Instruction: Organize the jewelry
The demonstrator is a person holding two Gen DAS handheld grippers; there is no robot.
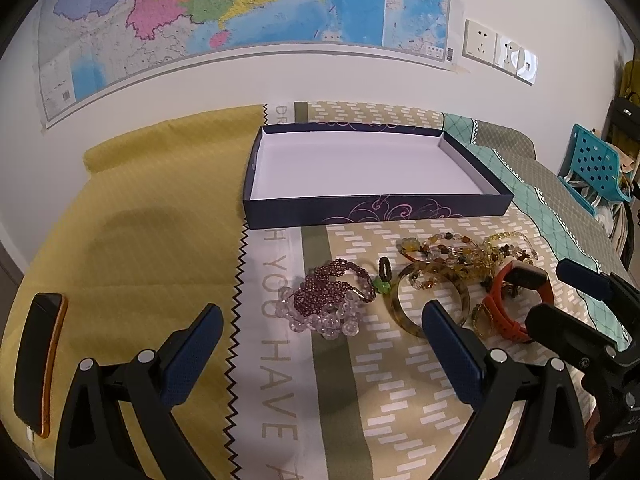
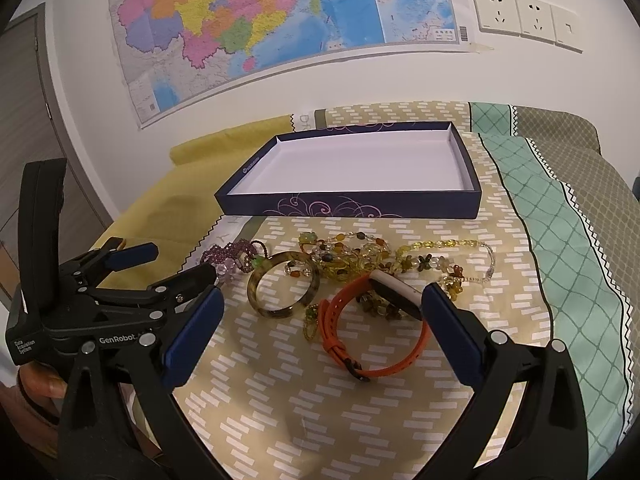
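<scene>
An empty dark blue box (image 1: 376,210) (image 2: 352,204) with a white inside lies at the back of the table. In front of it lies a pile of jewelry: purple and clear bead bracelets (image 1: 324,300) (image 2: 230,256), a tortoiseshell bangle (image 1: 404,312) (image 2: 282,290), amber bead necklaces (image 1: 464,254) (image 2: 376,256) and an orange wristband (image 1: 508,312) (image 2: 376,360). My left gripper (image 1: 320,354) is open, just short of the bead bracelets. My right gripper (image 2: 324,332) is open, its fingers on either side of the orange wristband.
A black phone with an orange edge (image 1: 38,360) lies on the yellow cloth at the left. A patterned cloth (image 2: 320,408) covers the table. A map (image 2: 280,20) and sockets (image 2: 524,16) are on the wall behind. A blue chair (image 1: 596,164) stands at the right.
</scene>
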